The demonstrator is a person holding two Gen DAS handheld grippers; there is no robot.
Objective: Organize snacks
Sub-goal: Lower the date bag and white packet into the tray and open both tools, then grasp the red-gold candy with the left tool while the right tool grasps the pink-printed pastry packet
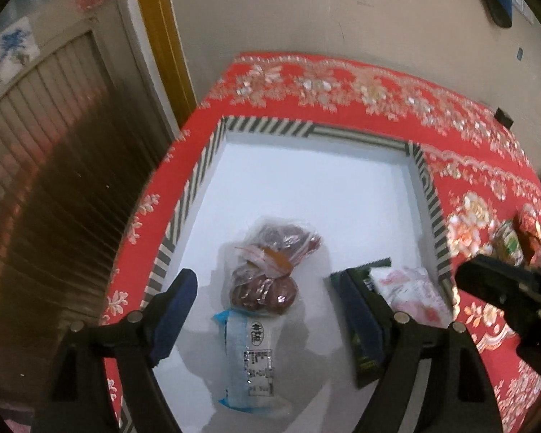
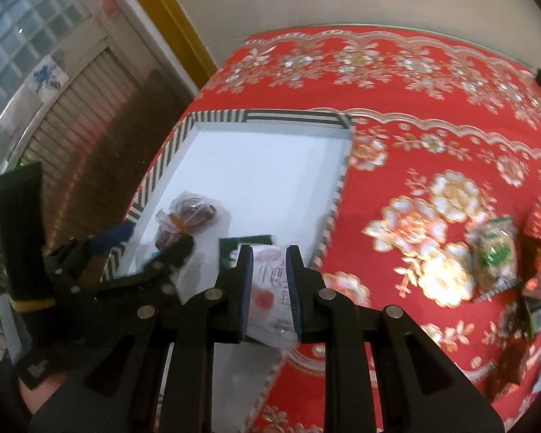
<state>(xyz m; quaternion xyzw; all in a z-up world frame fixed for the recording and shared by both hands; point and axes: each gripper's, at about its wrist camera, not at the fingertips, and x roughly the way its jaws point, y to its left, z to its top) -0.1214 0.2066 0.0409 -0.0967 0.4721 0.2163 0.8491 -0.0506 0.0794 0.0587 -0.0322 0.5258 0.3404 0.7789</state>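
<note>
Nearest, the right gripper (image 2: 268, 290), two black plastic fingers lined with ribbed blue pads, is clamped on a white-and-pink snack packet (image 2: 270, 288). The crinkled film wrapper is pinched between the pads above the near right corner of the tray (image 2: 337, 195).

The left gripper (image 1: 270, 310) hangs spread wide over the near part of the tray, its blue-padded fingers well apart and holding nothing. Between them lies a flat, oblong blue-and-white packet (image 1: 250, 357) with printed black characters, resting on the tray floor. Beside its right finger sits a dark green packet (image 1: 360, 324) with a serrated edge, also on the tray floor.

Just beyond the blue-and-white packet lies a clear plastic bag of round brown snacks (image 1: 270, 267), glossy and wrinkled, cinched in the middle by an orange band. It rests near the centre of the tray.

The tray itself is a shallow square box with a smooth white floor and low walls striped black and white. It stands on a red tablecloth (image 2: 432, 126) patterned with pale gold and white flowers.

To the right on the cloth, well apart from the tray, lie a green-and-tan snack bag (image 2: 496, 256) and further red and dark packets (image 2: 539, 263), too blurred to tell apart.

Farthest, a plain beige wall (image 1: 306, 7) and a yellow door frame (image 1: 162, 36) stand behind the table.
</note>
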